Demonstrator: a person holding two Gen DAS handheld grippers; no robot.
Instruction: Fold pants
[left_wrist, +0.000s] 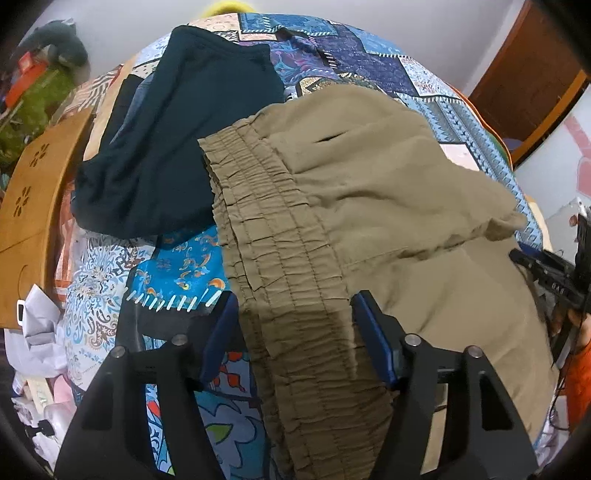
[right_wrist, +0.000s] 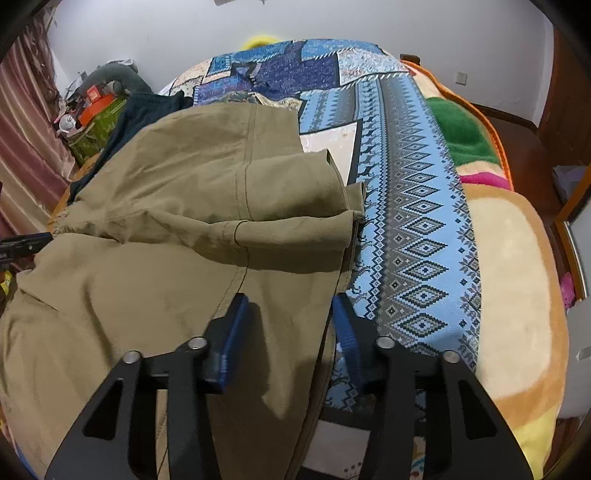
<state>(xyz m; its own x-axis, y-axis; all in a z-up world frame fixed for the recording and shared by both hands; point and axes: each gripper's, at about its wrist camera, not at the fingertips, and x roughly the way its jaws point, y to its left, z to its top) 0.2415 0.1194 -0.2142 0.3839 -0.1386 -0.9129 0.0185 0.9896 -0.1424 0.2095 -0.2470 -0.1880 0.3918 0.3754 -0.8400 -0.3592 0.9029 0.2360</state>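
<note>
**Folding khaki pants on patterned bed**

Lying on the bedspread (left_wrist: 177, 266), khaki pants (left_wrist: 369, 221) are partly folded. Left wrist view alone shows the elastic waistband (left_wrist: 280, 258) and a dark garment (left_wrist: 177, 147) beside it. Right wrist view alone shows the leg hems (right_wrist: 332, 206) and an orange blanket (right_wrist: 498, 258). Left gripper (left_wrist: 291, 317) and right gripper (right_wrist: 288, 314) both spread wide, fabric between the pads, not pinched. Pants' near edge cut off by the frames.

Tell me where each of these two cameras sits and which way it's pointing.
Left wrist: on the left gripper, looking along its open fingers at the khaki pants, their elastic waistband and a dark garment.
Right wrist: on the right gripper, fingers open, facing the pants' leg end and the patterned bedspread.
Shared: pants, bedspread, dark garment.
</note>
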